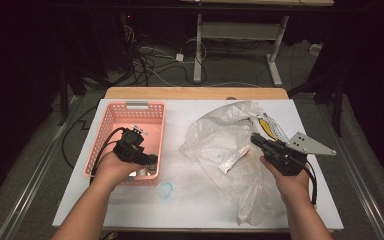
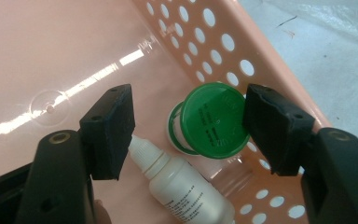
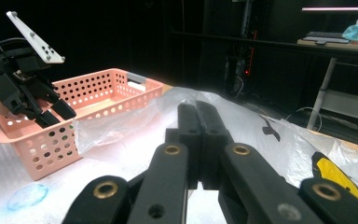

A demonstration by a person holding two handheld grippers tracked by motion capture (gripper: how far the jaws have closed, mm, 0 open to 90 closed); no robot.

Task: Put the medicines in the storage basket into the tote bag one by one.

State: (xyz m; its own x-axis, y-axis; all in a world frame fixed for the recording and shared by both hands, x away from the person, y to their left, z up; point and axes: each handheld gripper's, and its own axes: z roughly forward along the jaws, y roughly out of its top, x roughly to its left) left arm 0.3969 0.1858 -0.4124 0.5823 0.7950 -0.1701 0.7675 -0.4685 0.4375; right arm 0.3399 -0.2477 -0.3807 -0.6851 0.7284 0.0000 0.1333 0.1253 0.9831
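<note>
A pink perforated basket (image 1: 111, 131) stands on the left of the white table. My left gripper (image 2: 191, 130) hangs open inside its near right corner. Below and between the jaws, on the basket floor, lie a green-lidded round container (image 2: 213, 119) and a white dropper bottle (image 2: 186, 186). To the right, a crumpled clear plastic bag (image 1: 220, 135) holds a small white tube (image 1: 232, 161) and a yellow-printed packet (image 1: 270, 127). My right gripper (image 3: 199, 112) is shut, its tips at the bag's upper edge. Whether plastic is caught between the jaws is unclear.
A blue smear (image 1: 165, 190) marks the table in front of the basket. The basket wall (image 2: 223, 42) rises close to the left gripper's right jaw. Beyond the table's far edge are another desk's legs (image 1: 198, 50) and loose cables on the floor.
</note>
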